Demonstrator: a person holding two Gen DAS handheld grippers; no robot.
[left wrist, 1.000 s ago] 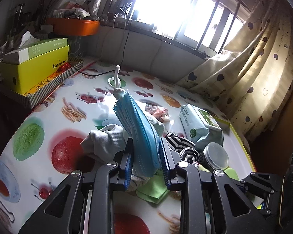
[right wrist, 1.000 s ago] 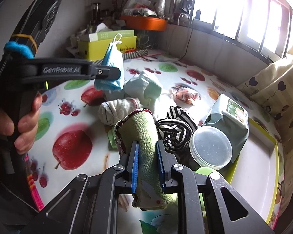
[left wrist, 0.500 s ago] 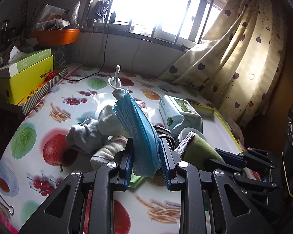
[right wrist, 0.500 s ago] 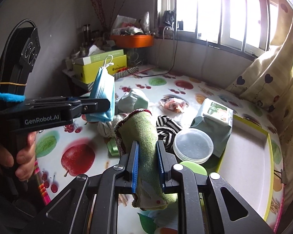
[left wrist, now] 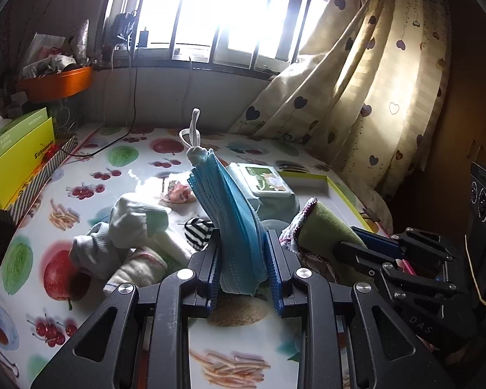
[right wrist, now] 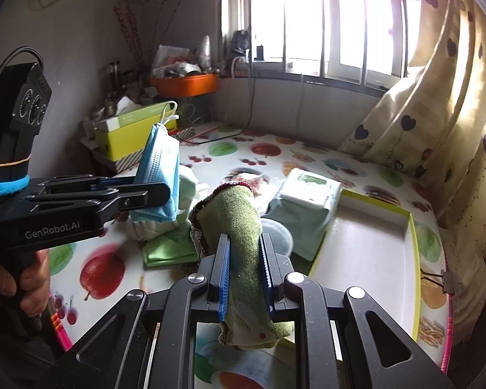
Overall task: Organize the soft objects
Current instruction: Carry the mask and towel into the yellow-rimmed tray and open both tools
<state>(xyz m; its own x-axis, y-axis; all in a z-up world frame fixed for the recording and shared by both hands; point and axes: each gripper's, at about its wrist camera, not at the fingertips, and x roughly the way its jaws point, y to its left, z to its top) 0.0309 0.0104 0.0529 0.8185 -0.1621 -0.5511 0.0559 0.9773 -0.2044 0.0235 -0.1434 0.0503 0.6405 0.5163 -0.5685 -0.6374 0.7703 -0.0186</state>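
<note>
My left gripper (left wrist: 243, 246) is shut on a folded blue face mask (left wrist: 230, 214) whose white ear loop sticks up. The mask (right wrist: 158, 175) and the left gripper (right wrist: 165, 194) also show at the left of the right wrist view, above the table. My right gripper (right wrist: 244, 249) is shut on a green knitted sock (right wrist: 239, 227) with a dark red trim; that sock (left wrist: 320, 223) appears to the right in the left wrist view. Both are lifted above a pile of pale socks (left wrist: 126, 236) and a black-and-white striped sock (left wrist: 199, 231) on the fruit-print tablecloth.
A shallow white tray with a yellow-green rim (right wrist: 411, 236) lies at the right. A wet-wipe pack (right wrist: 307, 194) sits beside it, with a round clear lid (right wrist: 275, 233) and a green cloth (right wrist: 168, 249) nearby. Yellow boxes (left wrist: 16, 155) stand far left. A heart-print curtain (left wrist: 356, 97) hangs right.
Both grippers have risen and drawn back from the pile, carrying the mask and the green sock. The views now take in more of the window, and the tray lies closer ahead of the right gripper.
</note>
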